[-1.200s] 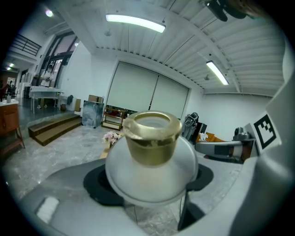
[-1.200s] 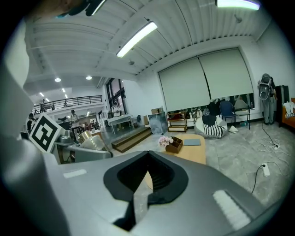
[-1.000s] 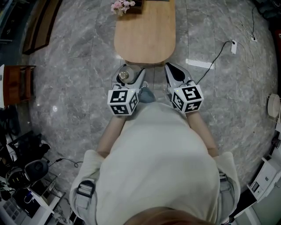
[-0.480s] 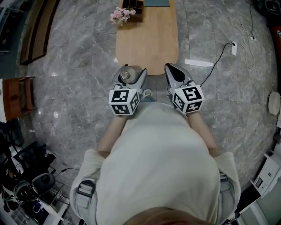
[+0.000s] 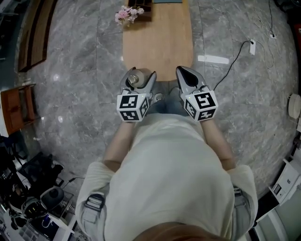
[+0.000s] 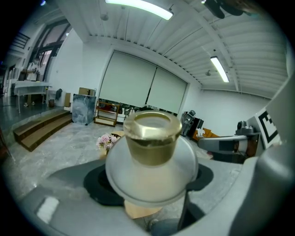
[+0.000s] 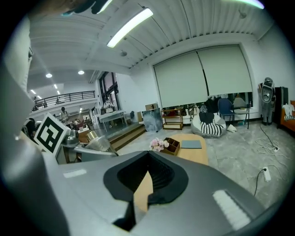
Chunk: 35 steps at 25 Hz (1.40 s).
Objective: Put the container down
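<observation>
The container (image 6: 152,138), a clear round jar with a gold lid, sits upright between the jaws of my left gripper (image 5: 139,81), which is shut on it. In the head view the container (image 5: 135,79) is held in the air just before the near end of the long wooden table (image 5: 157,42). My right gripper (image 5: 186,78) hangs beside it to the right, shut and empty; in the right gripper view its black pads (image 7: 159,177) meet with nothing between them. Both grippers are held level in front of the person's chest.
At the table's far end stand pink flowers (image 5: 126,15) and a dark wooden box (image 5: 141,4). A grey pad (image 7: 191,144) lies on the table. A cable and power strip (image 5: 252,47) lie on the marble floor to the right. Furniture and equipment crowd the left edge.
The person has stepped toward the table, whose near end now reaches the gripper tips. Both grippers keep the same pose, and the container stays in the left one.
</observation>
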Motion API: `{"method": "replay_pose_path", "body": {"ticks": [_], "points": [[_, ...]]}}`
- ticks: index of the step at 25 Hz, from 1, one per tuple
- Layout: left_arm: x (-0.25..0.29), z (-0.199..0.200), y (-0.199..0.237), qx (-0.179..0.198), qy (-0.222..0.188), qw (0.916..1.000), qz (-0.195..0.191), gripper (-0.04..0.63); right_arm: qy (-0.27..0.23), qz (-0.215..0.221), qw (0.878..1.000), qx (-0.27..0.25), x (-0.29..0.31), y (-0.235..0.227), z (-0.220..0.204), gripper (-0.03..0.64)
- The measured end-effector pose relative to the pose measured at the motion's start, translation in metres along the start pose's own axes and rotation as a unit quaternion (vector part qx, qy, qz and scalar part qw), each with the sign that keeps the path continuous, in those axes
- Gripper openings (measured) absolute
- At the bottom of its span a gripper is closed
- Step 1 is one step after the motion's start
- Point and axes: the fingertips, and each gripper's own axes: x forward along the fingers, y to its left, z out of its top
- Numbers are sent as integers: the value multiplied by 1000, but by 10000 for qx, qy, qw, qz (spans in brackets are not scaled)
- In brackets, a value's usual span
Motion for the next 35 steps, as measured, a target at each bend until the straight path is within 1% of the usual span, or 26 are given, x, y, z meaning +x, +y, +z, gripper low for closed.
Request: {"method": "replay_pose_path", "body": {"ticks": [4,8,11,14,20,28,35], "points": [[24,-4,7,-25,61,9999,102,342,149,-97,9998,-8,12,-22,-7,0],[51,-13,21,-135,116,9995,268,342,267,-206,9993,-135,31,-43,-15,0],[73,-23,31,-229,191,9989,369,342,388,-193,9990,-149,47,-59,-23,-2],[97,-35,39,-222,256,9984,454,342,512,-147,9985,-119,61,-73,-34,0],[152,-71,57,-150,487,9972,555,342,798,11,9968,-15,90,-94,-66,-2],[222,-117,79,-59,752,9945,731,342,1174,73,9925,338,119,-125,-117,-1],[273,-162,96,109,1037,9913,798,342,1451,312,9878,467,142,-133,-156,0]]}}
